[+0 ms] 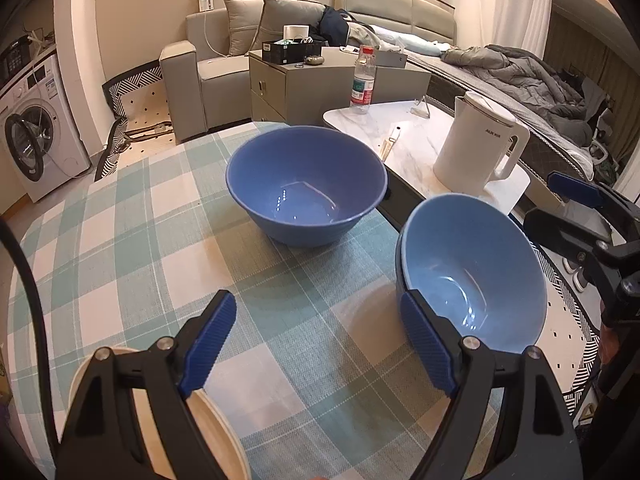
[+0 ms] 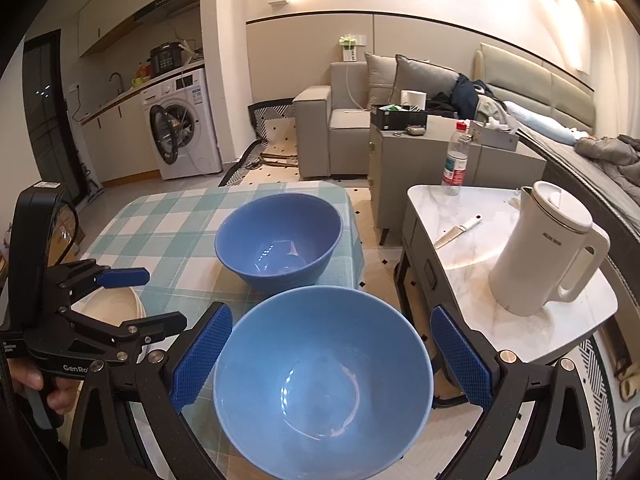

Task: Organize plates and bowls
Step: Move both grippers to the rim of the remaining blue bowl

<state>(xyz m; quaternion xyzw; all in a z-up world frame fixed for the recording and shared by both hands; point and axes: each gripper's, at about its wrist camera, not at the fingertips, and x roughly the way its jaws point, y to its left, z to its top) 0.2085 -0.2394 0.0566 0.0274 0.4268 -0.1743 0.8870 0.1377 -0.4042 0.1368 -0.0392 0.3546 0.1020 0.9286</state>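
Item: light blue bowl (image 2: 324, 384). It is seen between the spread fingers of the right gripper (image 2: 332, 360), nested in a second bowl whose darker rim (image 1: 400, 264) shows beneath it; whether the pads touch it cannot be told.

Item: dark blue bowl (image 1: 306, 188). It is set ahead of both grippers' fingertips on the checked tablecloth (image 1: 160, 240), apart from the stack, not yet gathered.

Item: cream plate (image 1: 224, 432). It is partly covered under the left gripper (image 1: 316, 344), whose fingers are held wide with nothing between them.

Progress is judged partial: two bowls stacked, one bowl and the plate outstanding.
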